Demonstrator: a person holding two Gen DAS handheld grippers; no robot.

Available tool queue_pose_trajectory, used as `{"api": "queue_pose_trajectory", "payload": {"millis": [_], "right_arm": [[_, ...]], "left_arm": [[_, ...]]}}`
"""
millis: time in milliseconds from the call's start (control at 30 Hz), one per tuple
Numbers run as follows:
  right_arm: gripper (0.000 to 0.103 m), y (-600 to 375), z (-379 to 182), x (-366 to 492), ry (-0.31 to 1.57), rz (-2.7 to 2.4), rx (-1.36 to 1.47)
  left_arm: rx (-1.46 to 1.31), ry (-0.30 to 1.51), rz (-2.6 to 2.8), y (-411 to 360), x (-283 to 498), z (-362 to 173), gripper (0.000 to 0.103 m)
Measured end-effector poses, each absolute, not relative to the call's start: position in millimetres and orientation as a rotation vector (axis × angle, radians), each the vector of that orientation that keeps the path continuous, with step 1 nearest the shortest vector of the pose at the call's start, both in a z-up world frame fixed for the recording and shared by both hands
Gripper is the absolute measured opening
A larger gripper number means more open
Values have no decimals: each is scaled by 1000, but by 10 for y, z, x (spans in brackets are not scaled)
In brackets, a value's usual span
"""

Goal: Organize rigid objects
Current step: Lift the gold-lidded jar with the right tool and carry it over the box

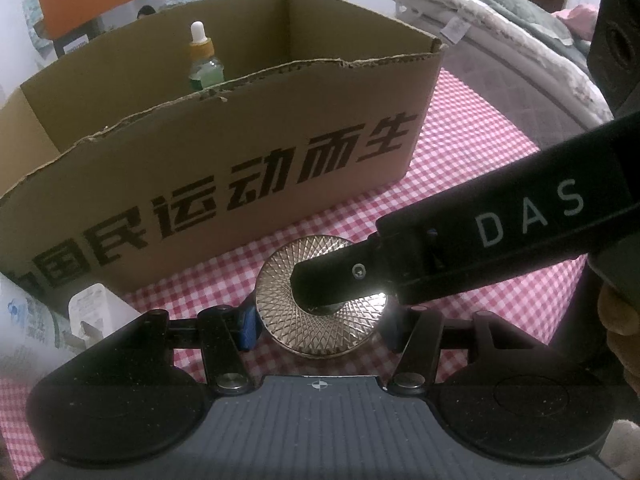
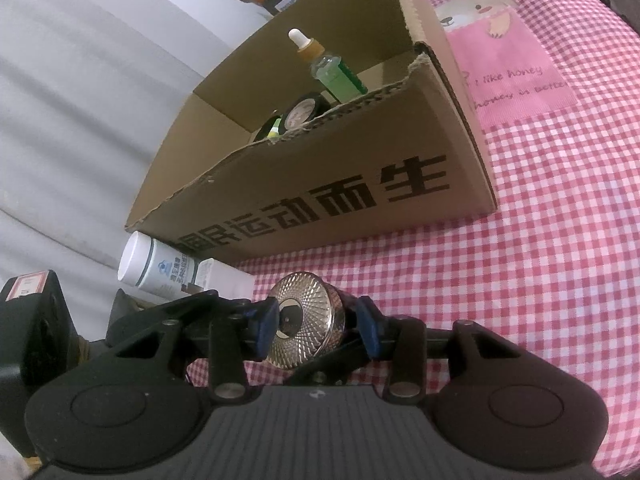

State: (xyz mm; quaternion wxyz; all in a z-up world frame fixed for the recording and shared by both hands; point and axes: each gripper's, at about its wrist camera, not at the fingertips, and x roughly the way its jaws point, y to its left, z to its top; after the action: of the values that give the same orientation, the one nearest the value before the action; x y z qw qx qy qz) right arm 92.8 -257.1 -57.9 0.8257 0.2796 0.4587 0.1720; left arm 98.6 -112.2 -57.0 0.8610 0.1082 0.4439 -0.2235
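Note:
A round jar with a faceted gold lid (image 1: 320, 312) sits on the red checked cloth in front of the open cardboard box (image 1: 224, 168). My left gripper (image 1: 320, 320) has its blue-padded jaws on either side of the jar. My right gripper (image 2: 316, 326) also brackets the jar (image 2: 306, 320), with blue pads against its sides; its finger (image 1: 340, 276) lies across the lid in the left wrist view. Inside the box (image 2: 320, 184) stand a green dropper bottle (image 2: 334, 72) and a round dark tin (image 2: 302, 114).
A white cylindrical bottle (image 2: 154, 266) and a small white box (image 2: 224, 278) lie left of the cardboard box. A pink patch with a bear print (image 2: 508, 64) is on the cloth to the right. Folded bedding (image 1: 500, 28) lies beyond.

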Motion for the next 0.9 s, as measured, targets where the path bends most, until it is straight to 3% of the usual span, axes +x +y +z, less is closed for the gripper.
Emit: {"api": "queue_pose_trajectory", "payload": {"millis": [267,533,900], "right_arm": [[46,-2508,-379,781,940,377,568],[46,-2346,313,644,785,442,453],[46,-2456,928,1272,731,520,297]], "left_arm": [[233,871,-476,-1039,790,-318,56],[217,696,-442,-852,650,351,56],[85,712,-424,-909,1381,696,56]]}}
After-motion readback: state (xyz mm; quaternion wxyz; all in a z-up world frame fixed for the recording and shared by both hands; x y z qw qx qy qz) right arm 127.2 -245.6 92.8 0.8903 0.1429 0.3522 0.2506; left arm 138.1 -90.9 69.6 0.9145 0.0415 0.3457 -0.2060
